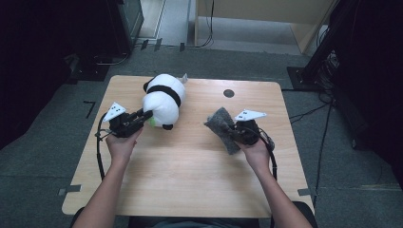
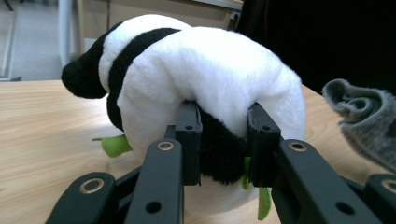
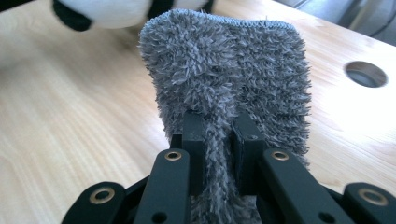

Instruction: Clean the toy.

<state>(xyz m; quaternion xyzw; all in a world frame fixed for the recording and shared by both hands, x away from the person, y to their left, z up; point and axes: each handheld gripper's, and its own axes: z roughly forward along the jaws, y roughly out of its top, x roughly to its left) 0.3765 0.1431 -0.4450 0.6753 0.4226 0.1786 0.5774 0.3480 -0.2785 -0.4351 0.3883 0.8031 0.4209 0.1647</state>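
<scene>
A white and black plush panda [image 1: 164, 97] lies on the wooden table [image 1: 190, 166] at the back left. My left gripper [image 1: 146, 115] is shut on a black part of the panda [image 2: 205, 79], with both jaws pressed into the plush. A grey fluffy cloth [image 1: 222, 128] is right of centre, and my right gripper [image 1: 234, 130] is shut on it. In the right gripper view the cloth [image 3: 229, 70] stands up between the jaws, pinched at a fold. Green plush bits [image 2: 114, 144] stick out under the panda.
A round dark hole [image 1: 228, 93] sits in the table near the back right edge. Cables and dark equipment stand on the floor around the table. The grey cloth [image 2: 364, 116] hangs at the right in the left gripper view.
</scene>
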